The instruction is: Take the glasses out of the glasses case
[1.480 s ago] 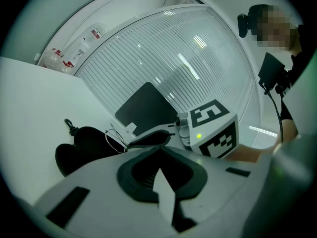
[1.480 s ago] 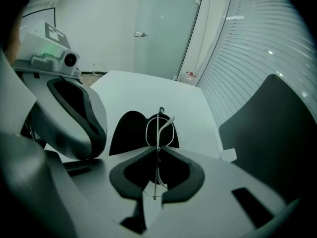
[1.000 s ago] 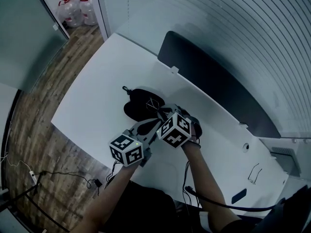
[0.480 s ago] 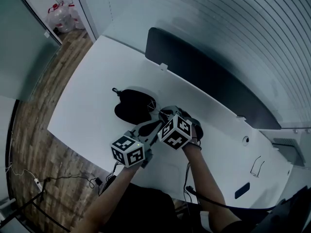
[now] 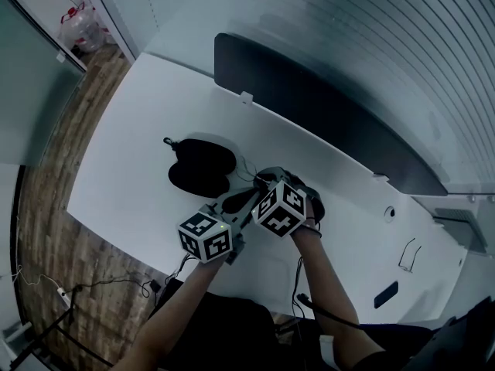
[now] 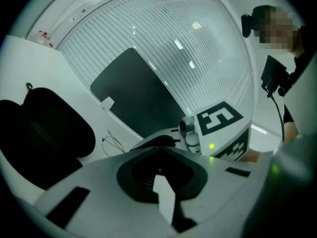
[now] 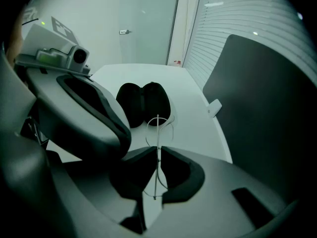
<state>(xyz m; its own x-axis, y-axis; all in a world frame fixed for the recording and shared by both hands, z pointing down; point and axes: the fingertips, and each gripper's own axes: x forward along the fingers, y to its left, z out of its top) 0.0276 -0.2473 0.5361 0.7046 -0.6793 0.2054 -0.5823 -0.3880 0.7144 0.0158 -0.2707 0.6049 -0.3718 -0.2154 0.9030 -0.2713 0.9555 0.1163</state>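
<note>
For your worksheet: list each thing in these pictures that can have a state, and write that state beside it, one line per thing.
glasses case: open, its two halves spread on the white table.
glasses: out of the case, held up by their thin frame.
right gripper: jaws shut on the glasses.
left gripper: jaws shut, nothing between them.

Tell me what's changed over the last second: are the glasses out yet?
The right tongs, shut on the glasses, drew them clear of the open case, toward the person's right. The case stayed put on the desk; the left tongs stayed shut alongside.
</note>
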